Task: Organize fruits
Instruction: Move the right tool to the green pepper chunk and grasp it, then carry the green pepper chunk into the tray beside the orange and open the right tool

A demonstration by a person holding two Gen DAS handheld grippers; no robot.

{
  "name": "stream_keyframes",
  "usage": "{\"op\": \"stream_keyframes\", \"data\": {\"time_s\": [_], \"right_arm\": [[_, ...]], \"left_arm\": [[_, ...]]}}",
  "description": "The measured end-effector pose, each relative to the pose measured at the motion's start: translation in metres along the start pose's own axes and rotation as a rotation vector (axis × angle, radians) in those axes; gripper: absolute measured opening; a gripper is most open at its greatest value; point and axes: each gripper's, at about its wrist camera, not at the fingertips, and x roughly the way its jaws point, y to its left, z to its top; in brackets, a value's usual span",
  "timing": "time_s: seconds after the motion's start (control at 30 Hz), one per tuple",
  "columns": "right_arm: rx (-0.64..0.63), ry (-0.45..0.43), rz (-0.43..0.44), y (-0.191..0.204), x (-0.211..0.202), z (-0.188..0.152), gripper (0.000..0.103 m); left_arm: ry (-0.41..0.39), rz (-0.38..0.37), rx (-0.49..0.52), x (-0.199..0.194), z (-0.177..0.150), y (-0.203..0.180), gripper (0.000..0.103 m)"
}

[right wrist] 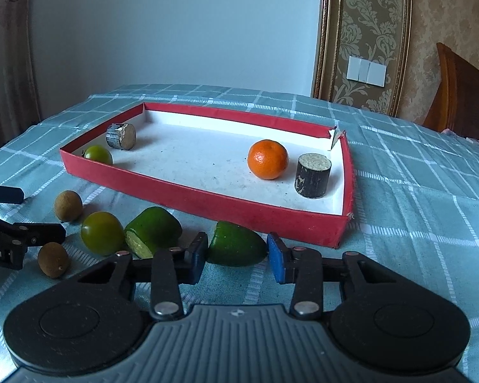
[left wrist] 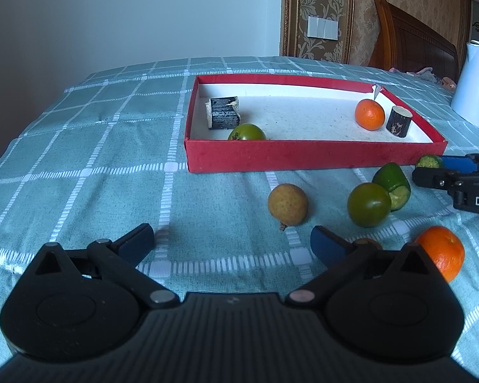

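Between your right fingers (right wrist: 236, 257) you are pinching the green half-fruit (right wrist: 236, 249); left fingers (left wrist: 233, 242) spread; carry it level into the red box (right wrist: 239, 210).

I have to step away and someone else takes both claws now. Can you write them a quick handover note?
Left claw: wide open, empty, over the cloth.
Right claw: shut on a green fruit half near the red tray.
In the tray: an orange, a green round fruit and two dark cylinder blocks.
On the cloth: other green half, green round fruit, two brown fruits, a second orange.
Left: put the held half and those five in the tray.
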Motion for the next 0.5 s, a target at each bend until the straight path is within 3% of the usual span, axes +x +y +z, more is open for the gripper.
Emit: {"op": "stream_keyframes", "data": {"time_s": [0.23,0.5], "right_arm": [[-0.016,-0.052,-0.028,-0.006,-0.013,0.015,0.039],[-0.017,-0.054,-0.074,-0.013,0.008,0.034,0.039]], "left_arm": [[0.000,0.000,0.000,0.000,0.000,0.000,0.103],[0.000,0.000,0.000,0.000,0.000,0.000,0.103]]}}
